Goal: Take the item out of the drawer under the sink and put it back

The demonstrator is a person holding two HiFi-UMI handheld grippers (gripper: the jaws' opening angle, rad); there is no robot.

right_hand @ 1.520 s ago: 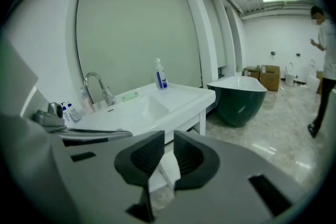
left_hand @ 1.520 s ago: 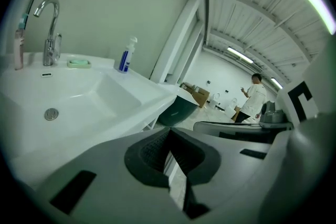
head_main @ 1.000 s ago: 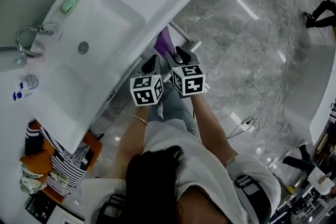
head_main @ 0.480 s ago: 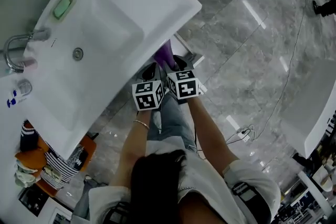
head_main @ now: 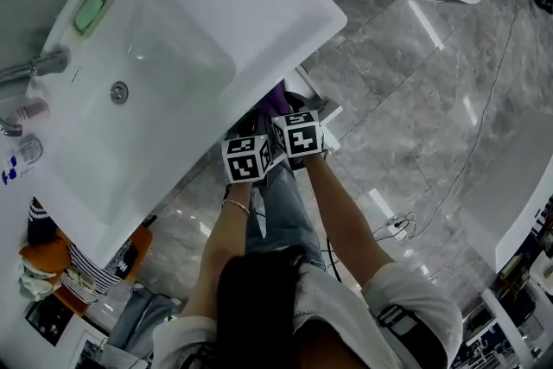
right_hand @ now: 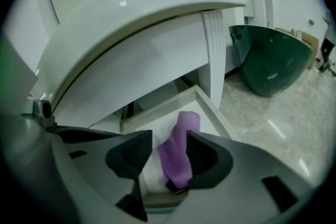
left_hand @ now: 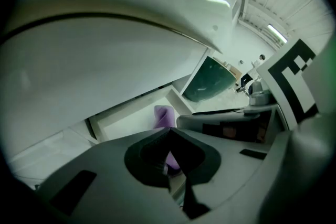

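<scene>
Fingers of the right gripper have just been opening and now stand wide; the purple item sits between them, close against the right-hand finger with a clear gap at the other, so no squeeze is on it; the item's far end lies on the white floor of the open drawer under the sink, and its near end is hidden behind the finger bodies.

Left gripper: fingertips together and nothing clamped; the purple seen past them is the same item lying beyond in the drawer; this gripper hangs just beside the right one, both angled steeply down at the drawer mouth.

Meaning for the task (judgement): wide fingers round an item that rests in the drawer fit either a release after putting it back or the set-up for a pick; the frames do not settle which. Either way the item is inside the drawer and free of any grip; the drawer is not yet pushed shut.

Against the head view a second ago: both marker cubes sit closer in under the sink rim, right at the drawer front; more of the purple item showed above the fingers then, and only a small patch shows now; the tap has slid to the left edge of the picture, which reads as the head camera shifting and not the sink.
</scene>
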